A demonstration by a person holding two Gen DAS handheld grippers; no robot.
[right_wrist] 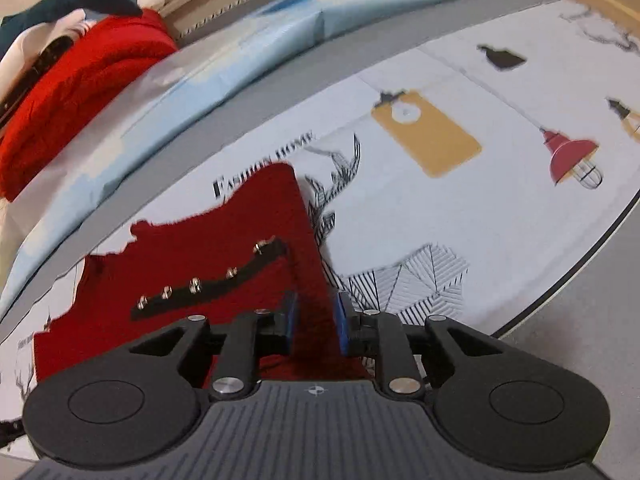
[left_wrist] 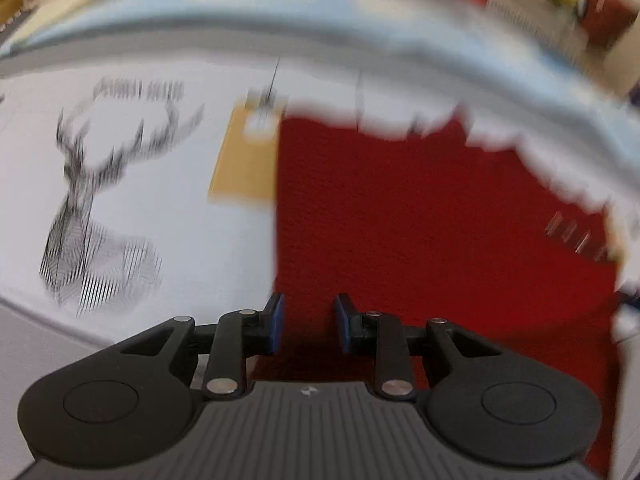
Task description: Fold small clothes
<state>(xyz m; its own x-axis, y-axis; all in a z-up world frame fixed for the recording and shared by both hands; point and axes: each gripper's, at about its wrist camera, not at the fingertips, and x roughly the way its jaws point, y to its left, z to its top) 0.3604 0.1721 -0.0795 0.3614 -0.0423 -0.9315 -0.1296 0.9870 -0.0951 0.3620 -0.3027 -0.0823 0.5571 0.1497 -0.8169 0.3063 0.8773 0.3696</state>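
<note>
Left tongs [left_wrist: 309,322] narrowly parted over red garment [left_wrist: 420,232], gripping nothing; right tongs [right_wrist: 314,322] straddle its 3 o'clock edge [right_wrist: 310,216], grip unclear. Risk: edge slips free, fold skews.

motion blur smears the deer print [left_wrist: 96,208] and red garment's edge [left_wrist: 520,152].

Red garment [right_wrist: 224,240]: matt knit cloth, seemingly; printed table cover [right_wrist: 440,208]: smooth.
</note>
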